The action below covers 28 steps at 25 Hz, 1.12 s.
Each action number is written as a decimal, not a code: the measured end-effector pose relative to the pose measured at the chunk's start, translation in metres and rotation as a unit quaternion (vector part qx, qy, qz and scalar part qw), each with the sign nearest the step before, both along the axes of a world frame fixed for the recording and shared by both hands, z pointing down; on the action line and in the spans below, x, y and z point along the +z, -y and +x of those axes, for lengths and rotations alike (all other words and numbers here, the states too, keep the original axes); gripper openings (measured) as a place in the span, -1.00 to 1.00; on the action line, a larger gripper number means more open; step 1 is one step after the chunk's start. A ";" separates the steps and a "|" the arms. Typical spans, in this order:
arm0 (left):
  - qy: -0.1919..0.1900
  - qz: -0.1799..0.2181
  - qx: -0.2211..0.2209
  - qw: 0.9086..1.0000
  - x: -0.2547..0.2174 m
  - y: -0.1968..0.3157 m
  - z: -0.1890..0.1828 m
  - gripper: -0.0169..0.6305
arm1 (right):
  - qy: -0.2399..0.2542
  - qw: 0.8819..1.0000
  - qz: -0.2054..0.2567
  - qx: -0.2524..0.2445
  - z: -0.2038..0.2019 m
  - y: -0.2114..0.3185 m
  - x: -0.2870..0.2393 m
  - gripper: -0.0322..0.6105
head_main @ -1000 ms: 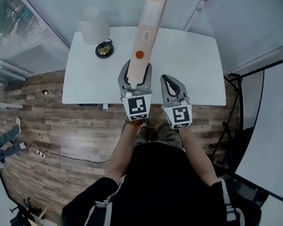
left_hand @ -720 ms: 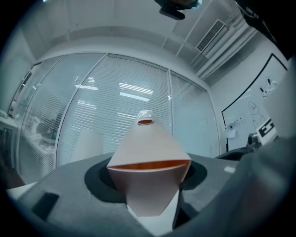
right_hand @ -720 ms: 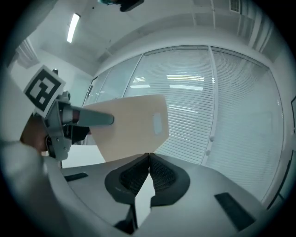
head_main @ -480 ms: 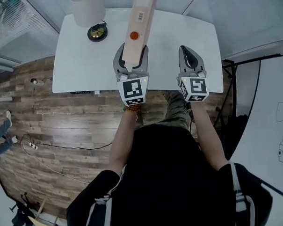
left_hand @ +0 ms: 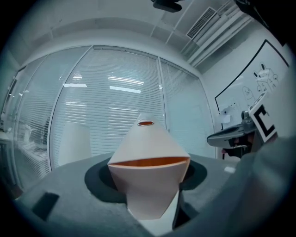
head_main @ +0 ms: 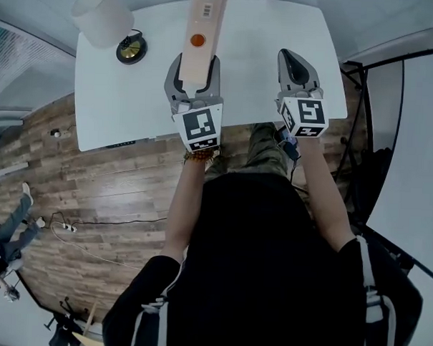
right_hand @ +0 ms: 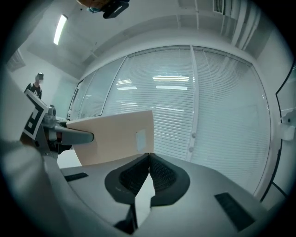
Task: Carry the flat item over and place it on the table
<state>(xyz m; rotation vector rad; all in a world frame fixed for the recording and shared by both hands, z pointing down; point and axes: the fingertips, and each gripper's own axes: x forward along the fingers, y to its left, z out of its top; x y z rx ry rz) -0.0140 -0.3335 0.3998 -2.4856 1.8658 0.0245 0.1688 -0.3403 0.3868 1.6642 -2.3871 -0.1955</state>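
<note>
A person's left gripper [head_main: 195, 66] is clamping a long, flat peach item [head_main: 201, 23] over the white table [head_main: 265, 34]; the right gripper [head_main: 292, 59], jaws pressed together, is hovering empty alongside.

Flat item [head_main: 202, 28]: a long, thin, pale peach package bearing an orange round spot and a white barcode label on its upper face. Its near end sits clamped between the jaws of the left hand-held gripper [head_main: 196, 64], and its length runs from upper centre to the top edge of the head view, above the desk [head_main: 265, 34]. The desk is white with rounded corners and fills the upper frame. In the left gripper view the item [left_hand: 148, 148] fills the centre, an orange line crossing its width. In the right gripper view it [right_hand: 113, 136] is a broad panel at left.
</note>
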 end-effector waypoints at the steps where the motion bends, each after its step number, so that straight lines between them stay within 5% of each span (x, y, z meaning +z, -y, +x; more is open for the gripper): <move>1: 0.004 -0.005 -0.001 1.000 0.003 0.002 0.000 -0.10 | 0.000 1.000 -0.006 0.001 0.002 0.001 0.003 -0.88; 28: 0.034 -0.100 -0.017 0.994 0.055 0.008 -0.004 -0.09 | 0.013 0.998 -0.038 -0.057 -0.036 0.015 0.032 -0.88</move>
